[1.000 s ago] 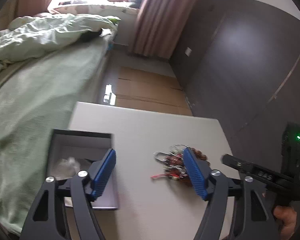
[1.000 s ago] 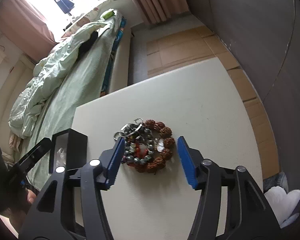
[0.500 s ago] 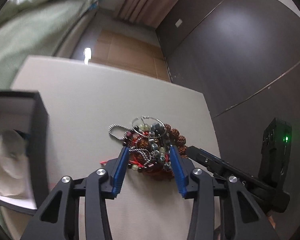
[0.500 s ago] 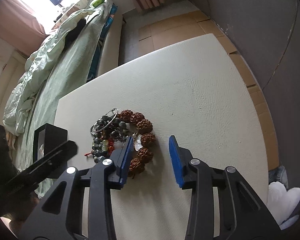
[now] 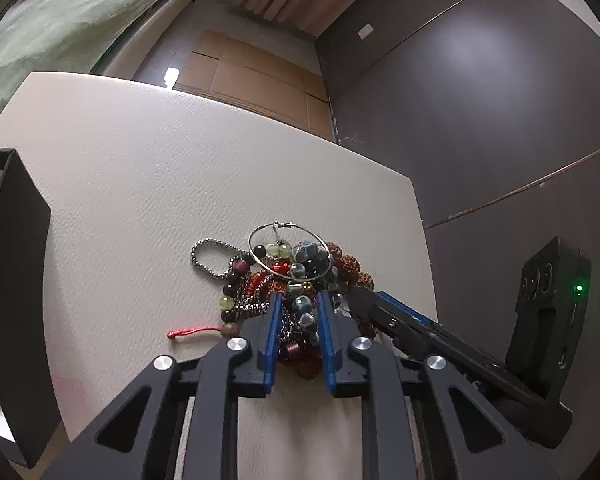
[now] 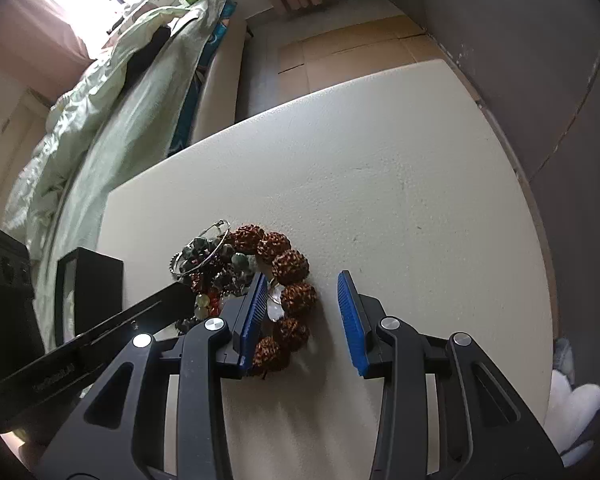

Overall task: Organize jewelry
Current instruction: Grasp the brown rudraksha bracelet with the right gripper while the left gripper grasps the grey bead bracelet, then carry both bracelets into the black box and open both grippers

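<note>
A bedroom with a green-quilted bed (image 6: 100,128), pink curtains and dark wall panels surrounds a white textured table (image 5: 148,168) where the jewelry pile (image 5: 284,276) lies near centre, the left gripper (image 5: 298,308) closing on its beads, the right gripper (image 6: 302,300) part-open astride the brown bead bracelet (image 6: 288,280), no legible writing.

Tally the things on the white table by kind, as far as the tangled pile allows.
Brown knobbly-bead bracelet: 1
Thin silver wire hoop: 1
Silver chain loop: 1
Black open box: 1
Mixed glass-bead strands: too tangled to count
Total countable: 4
</note>
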Motion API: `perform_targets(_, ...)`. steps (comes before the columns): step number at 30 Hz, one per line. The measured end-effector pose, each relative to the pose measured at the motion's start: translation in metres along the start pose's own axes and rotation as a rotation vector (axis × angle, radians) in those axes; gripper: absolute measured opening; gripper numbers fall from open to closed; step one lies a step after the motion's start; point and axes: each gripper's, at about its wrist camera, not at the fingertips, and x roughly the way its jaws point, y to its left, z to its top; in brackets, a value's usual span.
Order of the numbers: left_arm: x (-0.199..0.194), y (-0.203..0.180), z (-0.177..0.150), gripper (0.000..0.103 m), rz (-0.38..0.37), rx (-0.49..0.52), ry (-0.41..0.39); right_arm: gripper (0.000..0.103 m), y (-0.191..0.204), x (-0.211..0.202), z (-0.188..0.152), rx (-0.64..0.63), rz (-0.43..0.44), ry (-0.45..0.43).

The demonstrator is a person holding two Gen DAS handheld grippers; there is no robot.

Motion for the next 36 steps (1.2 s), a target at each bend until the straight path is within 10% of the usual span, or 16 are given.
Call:
perform_targets(7,-0.004,-0.006,0.002,0.007,0.013,0.031,-0.013,0.019,0.007,0.005,-0.002,-0.039,-0.041,-0.011)
perform_targets(36,-0.160,-0.008,-0.016,0.007,-0.038,0.046,-0.244,0.018,0.070,-0.127,-0.032,-0.072,0.166,-0.259)
